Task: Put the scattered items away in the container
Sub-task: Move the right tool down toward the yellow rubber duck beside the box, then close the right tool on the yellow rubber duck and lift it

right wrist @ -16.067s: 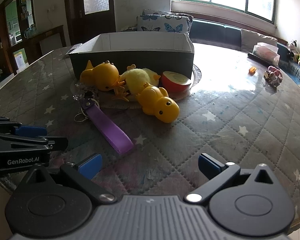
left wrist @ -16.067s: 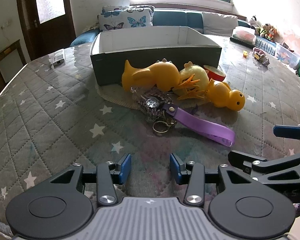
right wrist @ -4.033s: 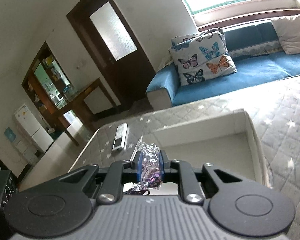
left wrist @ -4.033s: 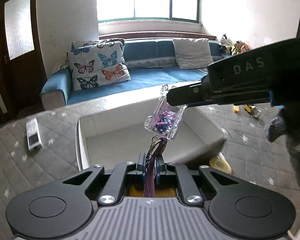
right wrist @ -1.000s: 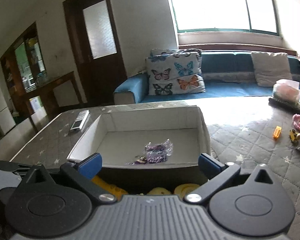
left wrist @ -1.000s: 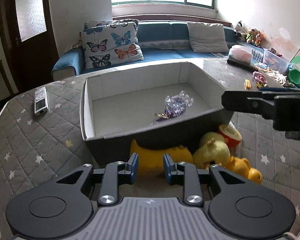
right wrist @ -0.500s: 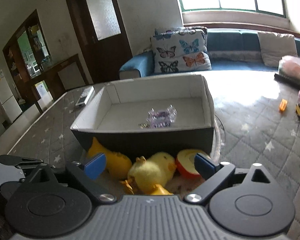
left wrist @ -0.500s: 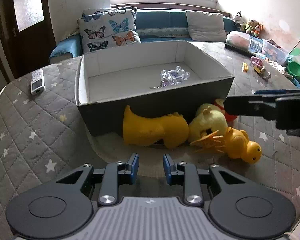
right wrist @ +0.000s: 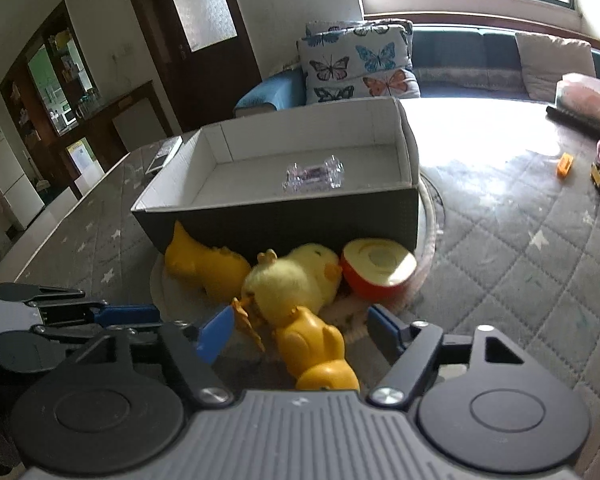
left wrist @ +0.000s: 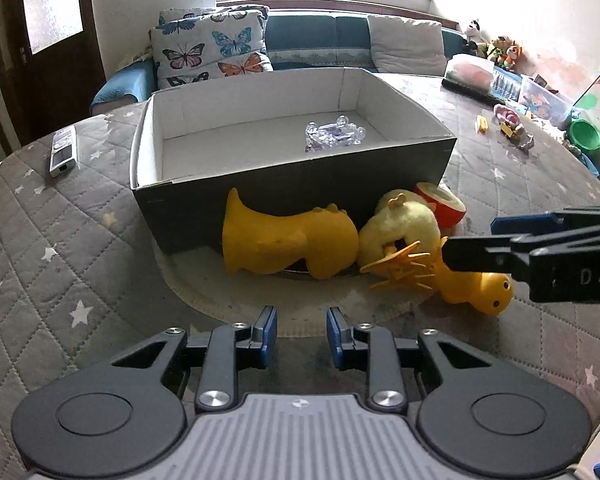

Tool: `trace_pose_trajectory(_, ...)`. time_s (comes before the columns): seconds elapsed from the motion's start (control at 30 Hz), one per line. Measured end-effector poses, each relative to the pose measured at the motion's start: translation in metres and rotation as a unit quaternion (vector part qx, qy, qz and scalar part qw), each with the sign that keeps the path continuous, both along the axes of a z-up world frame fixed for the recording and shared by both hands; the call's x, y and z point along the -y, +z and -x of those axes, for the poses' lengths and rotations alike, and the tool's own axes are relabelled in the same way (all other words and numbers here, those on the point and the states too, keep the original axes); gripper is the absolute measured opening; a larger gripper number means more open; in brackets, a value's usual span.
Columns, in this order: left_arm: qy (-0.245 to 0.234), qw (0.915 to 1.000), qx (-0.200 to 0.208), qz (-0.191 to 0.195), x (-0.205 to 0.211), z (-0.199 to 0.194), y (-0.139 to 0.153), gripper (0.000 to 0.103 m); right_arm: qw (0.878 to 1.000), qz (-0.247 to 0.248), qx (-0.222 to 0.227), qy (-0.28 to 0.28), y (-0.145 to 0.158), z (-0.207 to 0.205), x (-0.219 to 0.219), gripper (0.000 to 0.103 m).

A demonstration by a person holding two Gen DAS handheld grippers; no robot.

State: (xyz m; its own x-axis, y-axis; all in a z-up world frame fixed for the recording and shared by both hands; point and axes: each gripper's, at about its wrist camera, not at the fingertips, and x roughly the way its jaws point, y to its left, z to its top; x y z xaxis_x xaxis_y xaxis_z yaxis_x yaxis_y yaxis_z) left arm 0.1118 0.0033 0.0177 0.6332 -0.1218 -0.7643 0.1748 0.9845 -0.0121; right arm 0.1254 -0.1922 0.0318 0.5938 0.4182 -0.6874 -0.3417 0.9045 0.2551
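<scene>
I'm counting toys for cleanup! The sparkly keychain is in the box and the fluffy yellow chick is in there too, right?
Not quite. The sparkly keychain is in the box, but the fluffy chick lies outside, on the table before it, as the right wrist view shows.

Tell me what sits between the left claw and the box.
In the left wrist view, the orange rubber duck lies between the left claw and the box, against its wall.

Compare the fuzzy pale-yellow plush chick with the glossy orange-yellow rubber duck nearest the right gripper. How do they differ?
The fuzzy pale-yellow plush chick looks soft and matte; the glossy orange-yellow rubber duck is smooth and shiny. The chick lies nearer the dark cardboard box; the duck lies between the open right gripper's fingers. Both lie outside the box.
</scene>
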Motion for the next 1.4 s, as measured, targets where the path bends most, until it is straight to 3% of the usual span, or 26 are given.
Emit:
trace_pose_trajectory(0.2, -0.004, 1.0000, -0.003, 0.000, 0.003, 0.000, -0.001, 0.030, 1.000, -0.001, -0.026, 0.009, -0.009, 0.002, -0.001, 0.062)
trace_pose_trajectory(0.43, -0.016, 0.9999, 0.000, 0.001, 0.007, 0.003, 0.001, 0.030, 0.998, -0.025, -0.054, 0.034, -0.009, 0.008, -0.005, 0.059)
trace_pose_trajectory(0.9, -0.083, 0.9949, -0.013, 0.057, 0.037, 0.022, 0.007, 0.030, 0.994, -0.046, -0.095, 0.025, -0.014, -0.013, 0.001, 0.048)
trace_pose_trajectory(1.0, -0.096, 0.9925, -0.018, 0.073, 0.046, 0.027, 0.008, 0.030, 0.992, -0.047, -0.113, 0.016, -0.020, -0.017, 0.001, 0.032)
trace_pose_trajectory(1.4, -0.084, 0.9916, -0.038, 0.090, 0.062, 0.030, 0.004, 0.031, 0.984, -0.092, -0.147, -0.047, -0.026, -0.006, 0.008, 0.031)
